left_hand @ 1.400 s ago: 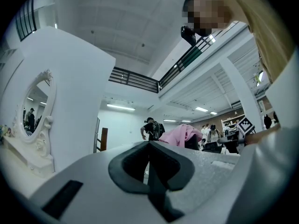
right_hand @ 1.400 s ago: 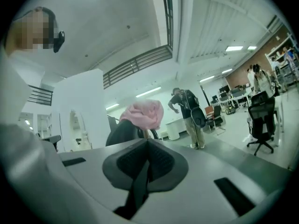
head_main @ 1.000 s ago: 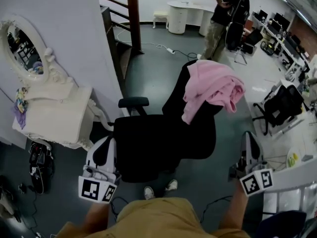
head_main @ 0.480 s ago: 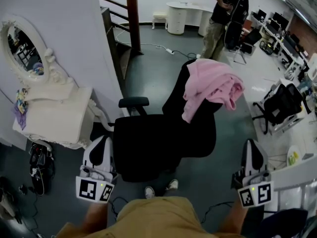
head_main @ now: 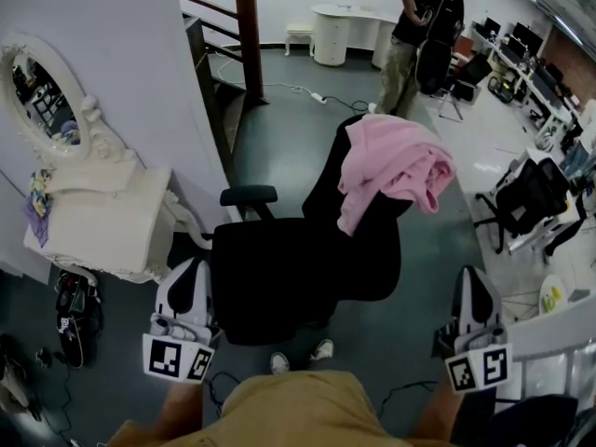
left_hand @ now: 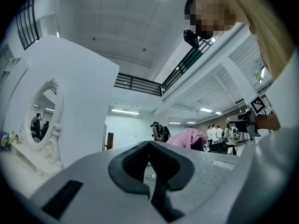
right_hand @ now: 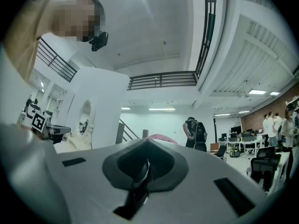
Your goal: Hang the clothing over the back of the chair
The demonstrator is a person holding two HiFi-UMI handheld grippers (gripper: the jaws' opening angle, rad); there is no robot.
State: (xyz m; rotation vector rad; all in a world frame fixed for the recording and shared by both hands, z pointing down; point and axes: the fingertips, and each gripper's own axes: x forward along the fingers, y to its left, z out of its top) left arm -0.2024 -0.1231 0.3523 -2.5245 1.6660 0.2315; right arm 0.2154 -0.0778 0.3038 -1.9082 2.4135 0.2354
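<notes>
A pink garment [head_main: 393,168] hangs over the top of the back of a black office chair [head_main: 289,273] in the middle of the head view, one end dangling toward the seat. My left gripper [head_main: 194,266] is low on the left beside the seat, shut and empty. At the low right, my right gripper [head_main: 471,276] is also shut with nothing in it, well short of the chair. In the left gripper view the garment [left_hand: 186,137] shows past the closed jaw tips [left_hand: 149,143]. Only a strip of the garment [right_hand: 161,136] shows in the right gripper view.
A white vanity table [head_main: 102,222] with an oval mirror [head_main: 37,91] stands against the wall at left. A wooden stair post [head_main: 247,31] and a standing person [head_main: 414,26] are behind the chair. Another black chair [head_main: 531,198] and desks are at right. Cables lie on the floor.
My right gripper has drifted slightly and rolled a little. The left gripper has stayed put. The pink garment lies on the chair back as before.
</notes>
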